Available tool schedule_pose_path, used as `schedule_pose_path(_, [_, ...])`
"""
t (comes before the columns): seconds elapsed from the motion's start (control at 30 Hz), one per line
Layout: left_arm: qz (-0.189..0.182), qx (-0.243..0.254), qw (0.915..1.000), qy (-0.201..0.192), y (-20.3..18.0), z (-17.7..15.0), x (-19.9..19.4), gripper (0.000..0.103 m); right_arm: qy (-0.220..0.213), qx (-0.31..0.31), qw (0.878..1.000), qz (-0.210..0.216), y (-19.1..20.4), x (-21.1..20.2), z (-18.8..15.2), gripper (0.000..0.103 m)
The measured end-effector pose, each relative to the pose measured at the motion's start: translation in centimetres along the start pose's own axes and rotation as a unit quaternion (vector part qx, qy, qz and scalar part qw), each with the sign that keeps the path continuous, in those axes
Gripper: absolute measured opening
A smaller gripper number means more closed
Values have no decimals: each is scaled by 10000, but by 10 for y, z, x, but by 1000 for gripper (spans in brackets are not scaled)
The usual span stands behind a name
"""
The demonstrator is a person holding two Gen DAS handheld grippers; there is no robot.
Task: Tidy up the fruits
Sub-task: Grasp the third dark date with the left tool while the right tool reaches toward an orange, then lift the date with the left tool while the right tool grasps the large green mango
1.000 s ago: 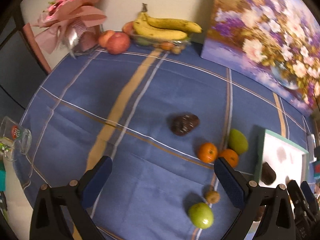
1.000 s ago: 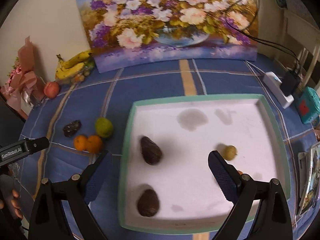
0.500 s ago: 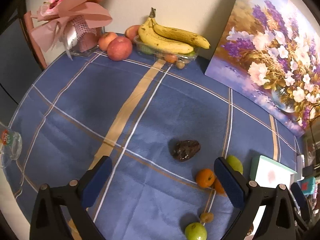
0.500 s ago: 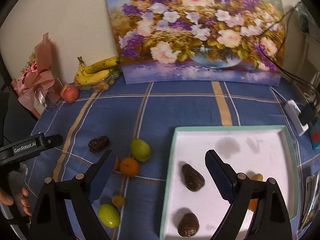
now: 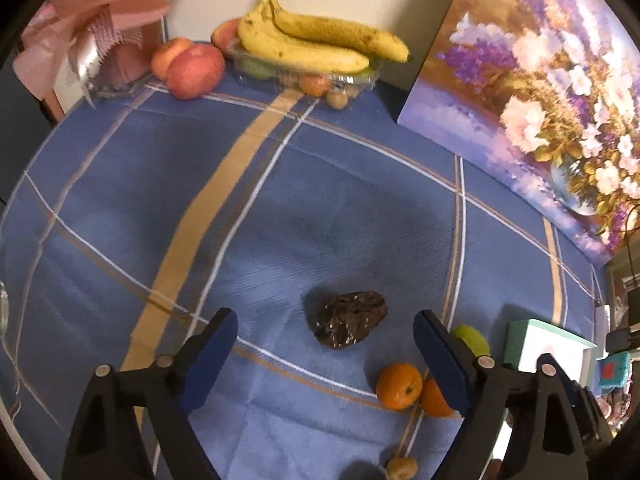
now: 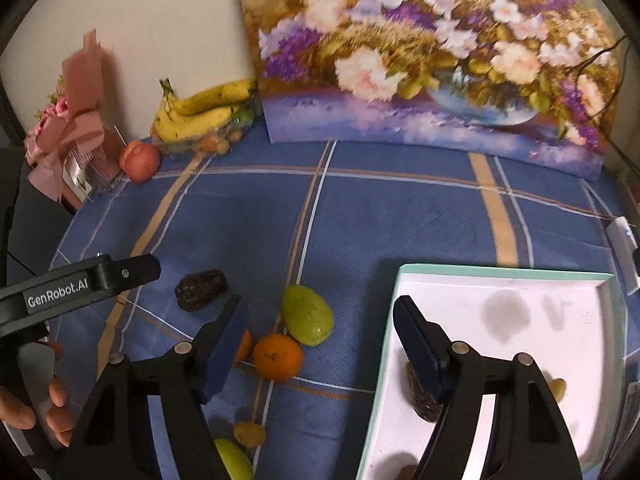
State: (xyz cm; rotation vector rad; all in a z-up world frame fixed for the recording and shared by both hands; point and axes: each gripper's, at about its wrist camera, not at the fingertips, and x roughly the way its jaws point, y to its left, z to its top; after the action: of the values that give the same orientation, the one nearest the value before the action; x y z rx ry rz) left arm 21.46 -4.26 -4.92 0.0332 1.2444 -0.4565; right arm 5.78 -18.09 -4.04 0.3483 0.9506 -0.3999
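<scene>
Two black grippers with blue pads, both spread wide, nothing between the fingers. Left gripper point(image 5: 324, 344) above the blue plaid tablecloth point(image 5: 360, 208), dark wrinkled fruit point(image 5: 347, 324) just ahead between its fingertips. Right gripper point(image 6: 318, 332) over the edge of the white tray with mint-green rim point(image 6: 500, 270), one dark fruit point(image 6: 422, 404) inside partly hidden by a finger. Round orange fruit point(image 6: 277, 356) touching the green oval fruit point(image 6: 307, 314) beside the tray. Farther back, yellow banana bunch point(image 5: 320, 42) on a clear plastic container, red apple point(image 5: 195, 71), flower painting point(image 6: 432, 56) against the wall.
</scene>
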Motion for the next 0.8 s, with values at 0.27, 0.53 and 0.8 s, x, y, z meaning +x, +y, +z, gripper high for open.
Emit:
schedule_pose_path(0.27, [-330,-262,9982,427,1,-2,42,80,434,27,9990,93,-3,44,-5,66])
schedule_pose_path(0.53, [-462,-385,9971,468,4,-3,50,52,547,2,9984,122,-1,60,-5,60])
schedule_pose_path(0.8, [-577,-341,9974,252,4,-1,35,45,456,-3,9986,255,2,54,-5,42])
